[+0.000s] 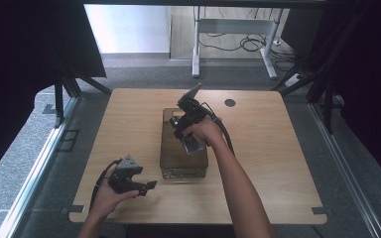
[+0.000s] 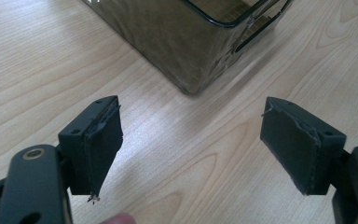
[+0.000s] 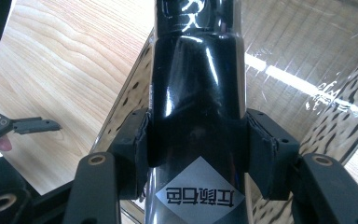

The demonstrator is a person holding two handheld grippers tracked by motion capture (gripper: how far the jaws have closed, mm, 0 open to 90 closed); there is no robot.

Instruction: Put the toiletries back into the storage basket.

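A glossy black bottle [image 3: 196, 93] with a silver diamond label is clamped between the pads of my right gripper [image 3: 196, 135]. In the high view, the right gripper [image 1: 181, 128] holds the bottle [image 1: 192, 144] tilted over a smoky see-through bin [image 1: 164, 153] at the table's middle. The bin's wall [image 3: 307, 70] lies behind the bottle. My left gripper [image 1: 146, 187] rests near the table's front left, open and with nothing in it. In its own view, the left gripper [image 2: 189, 140] has its jaws wide apart over bare wood, facing a corner of the bin [image 2: 177, 42].
The wooden table [image 1: 278, 163] has a round cable hole [image 1: 229, 102] at its back right. Behind it stands a white desk frame [image 1: 233, 29] with cables on the floor. Dark curtains flank both sides.
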